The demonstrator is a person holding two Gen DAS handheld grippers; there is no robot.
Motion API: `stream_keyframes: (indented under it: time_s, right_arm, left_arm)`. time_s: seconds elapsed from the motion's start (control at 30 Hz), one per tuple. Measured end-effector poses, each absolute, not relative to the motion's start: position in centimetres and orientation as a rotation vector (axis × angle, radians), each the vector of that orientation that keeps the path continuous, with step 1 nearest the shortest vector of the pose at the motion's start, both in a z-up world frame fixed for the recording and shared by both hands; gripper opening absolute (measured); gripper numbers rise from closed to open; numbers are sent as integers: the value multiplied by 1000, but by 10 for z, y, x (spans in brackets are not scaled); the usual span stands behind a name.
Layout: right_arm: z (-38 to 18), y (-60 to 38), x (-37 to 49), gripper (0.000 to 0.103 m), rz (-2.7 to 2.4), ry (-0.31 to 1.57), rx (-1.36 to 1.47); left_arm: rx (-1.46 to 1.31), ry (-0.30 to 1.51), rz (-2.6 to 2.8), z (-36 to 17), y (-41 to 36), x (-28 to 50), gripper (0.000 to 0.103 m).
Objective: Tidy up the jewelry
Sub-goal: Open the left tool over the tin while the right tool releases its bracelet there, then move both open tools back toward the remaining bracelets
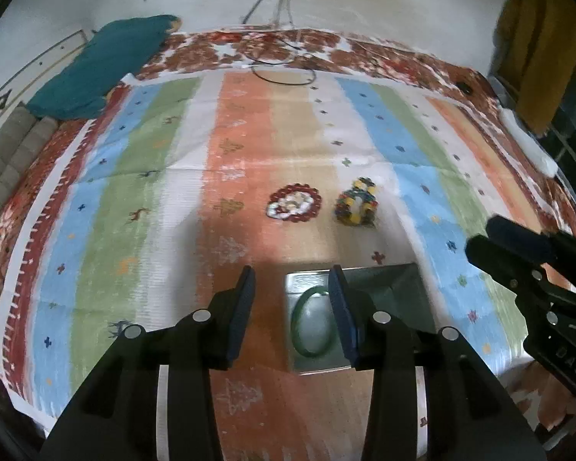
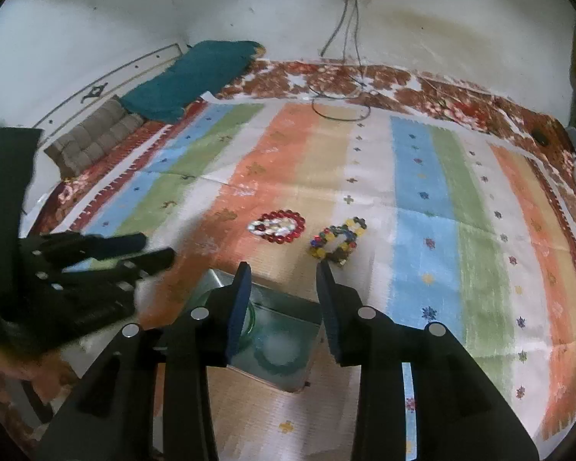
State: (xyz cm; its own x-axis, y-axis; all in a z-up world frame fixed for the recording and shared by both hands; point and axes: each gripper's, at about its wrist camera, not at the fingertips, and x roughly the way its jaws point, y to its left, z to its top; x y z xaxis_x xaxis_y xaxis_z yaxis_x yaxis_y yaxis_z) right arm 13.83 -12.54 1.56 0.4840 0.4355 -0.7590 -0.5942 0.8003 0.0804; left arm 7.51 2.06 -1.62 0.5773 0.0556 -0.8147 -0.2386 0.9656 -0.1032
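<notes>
A metal box (image 1: 399,280) (image 2: 288,380) lies open on the striped cloth with a green bangle (image 1: 307,326) (image 2: 251,319) inside. Beyond it lie a red and white bead bracelet (image 1: 293,203) (image 2: 276,226) and a multicoloured bead bracelet (image 1: 357,203) (image 2: 338,241). My left gripper (image 1: 292,280) is open and empty, just above the box's left part. My right gripper (image 2: 284,272) is open and empty over the box's far edge, short of the bracelets. It also shows at the right edge of the left wrist view (image 1: 518,253).
The striped cloth (image 1: 134,192) (image 2: 460,230) covers a red floral bed. A teal pillow (image 1: 96,69) (image 2: 188,77) and a grey cushion (image 2: 92,142) lie at the far left. Cables (image 1: 284,65) (image 2: 341,107) hang from the wall onto the far edge. A white object (image 1: 526,142) lies at the right edge.
</notes>
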Motion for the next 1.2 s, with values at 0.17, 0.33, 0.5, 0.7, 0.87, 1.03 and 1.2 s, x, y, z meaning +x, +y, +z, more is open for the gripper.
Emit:
stream_keyframes:
  time_s: [0.17,0.33,0.5,0.7,0.87,1.03,1.2]
  right_arm:
    - [5,-131,156,36,594,915,-189]
    - [-3,-135,172,41,575,960,-169]
    - [-8,-134,185,47,561,984,-165]
    - [-18,-130,201,54,535,1011,-179]
    - [-28,-124,215,57,527,1041,-191]
    - [-41,-115,226,57,519,1079,-205]
    - [-52,-106,238,57,505,1106,-215]
  left_arm:
    - [-259,945,211,-17,41,77,40]
    - [-279,968,221,-23,51,87,42]
    - [-271,979,221,-27,53,99,47]
    - [-257,1015,209,-34,55,119,52]
    - [-230,1042,233,-42,61,134,52]
    - [-215,1064,232,-53,62,151,52]
    - [-215,1083,233,-63,65,166,53]
